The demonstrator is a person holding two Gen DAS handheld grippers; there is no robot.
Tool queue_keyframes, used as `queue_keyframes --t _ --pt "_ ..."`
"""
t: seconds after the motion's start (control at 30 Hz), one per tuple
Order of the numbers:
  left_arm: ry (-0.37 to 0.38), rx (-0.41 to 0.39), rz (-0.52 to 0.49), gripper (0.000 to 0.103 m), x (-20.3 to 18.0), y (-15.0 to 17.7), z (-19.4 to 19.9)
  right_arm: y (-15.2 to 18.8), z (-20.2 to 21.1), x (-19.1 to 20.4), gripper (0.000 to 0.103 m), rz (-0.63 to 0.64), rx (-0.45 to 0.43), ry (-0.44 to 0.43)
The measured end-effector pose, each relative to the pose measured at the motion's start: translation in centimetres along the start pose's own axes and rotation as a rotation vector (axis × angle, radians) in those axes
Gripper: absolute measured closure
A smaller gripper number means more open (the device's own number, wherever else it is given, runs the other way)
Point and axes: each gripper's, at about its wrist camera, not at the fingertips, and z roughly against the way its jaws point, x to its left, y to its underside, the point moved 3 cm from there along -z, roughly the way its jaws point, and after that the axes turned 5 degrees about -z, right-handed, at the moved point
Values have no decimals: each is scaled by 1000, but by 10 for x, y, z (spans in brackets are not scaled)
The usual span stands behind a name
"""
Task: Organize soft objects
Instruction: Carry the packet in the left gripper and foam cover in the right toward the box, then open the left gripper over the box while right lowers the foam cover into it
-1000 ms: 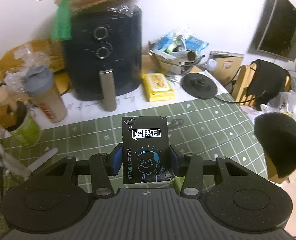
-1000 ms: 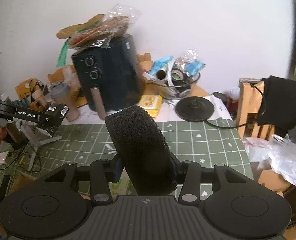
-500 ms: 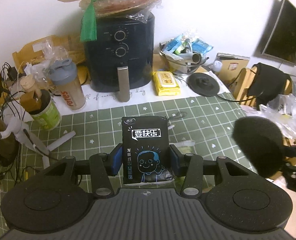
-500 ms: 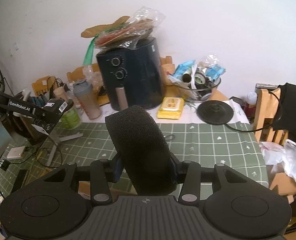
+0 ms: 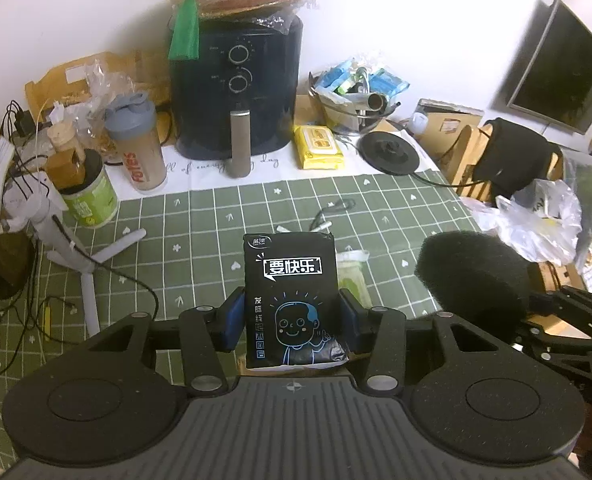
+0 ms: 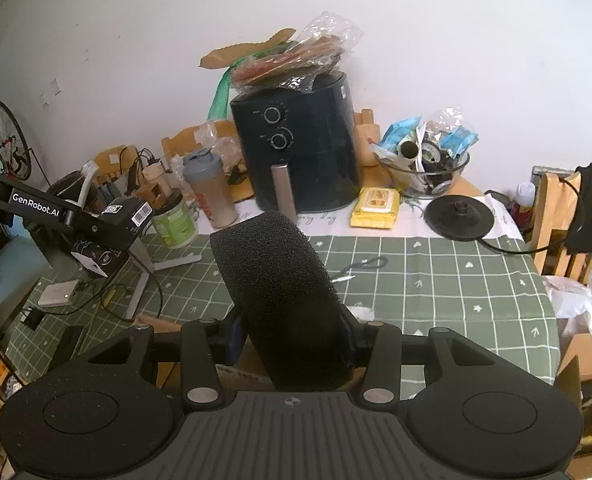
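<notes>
Left gripper (image 5: pixel 292 322) fingers clamped on a black rectangular tissue pack with white lettering and a blue cartoon face (image 5: pixel 292 298), held upright above the near edge of the green checked tablecloth (image 5: pixel 200 224) on the table. Right gripper (image 6: pixel 294 338) fingers clamped on a black rounded foam sponge (image 6: pixel 280 288), also held off the table.

Left wrist view alone shows the pack's printed front, plus a small green-and-clear packet (image 5: pixel 351 276) lying on the cloth just behind the pack, and a dark monitor (image 5: pixel 559 68) on the wall to the right. It sees the sponge from the side, right of the pack. Right wrist view alone shows the left gripper's arm labelled GenRobot.AI at far left, and the sponge blocks most of the near cloth there.

Mid-table: a loose black cord loop (image 6: pixel 369 264). Far side: black air fryer (image 6: pixel 299 152) topped with plastic-wrapped packets, grey-lidded shaker bottle (image 6: pixel 210 190), green-labelled tub (image 6: pixel 176 220), yellow wipes pack (image 6: pixel 375 208), glass bowl of clutter (image 6: pixel 427 172), black round kettle base (image 6: pixel 459 216).
</notes>
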Motion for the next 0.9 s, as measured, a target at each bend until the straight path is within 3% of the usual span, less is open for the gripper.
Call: queue_keyframes --t 0.23,0.5,0.53,0.6,0.9 --pt "47 39 16 56 -4 26 -2 15 5 6 55 -7 22 1" --pt "228 54 67 54 -10 65 -14 35 12 5 55 -32 48 12" --pt "247 50 75 47 -11 69 -15 37 13 5 55 -36 51 13" --pt "248 38 80 29 -11 76 -14 40 14 5 55 -40 55 16" --pt "207 33 107 28 -1 99 -5 50 22 4 55 -58 63 26"
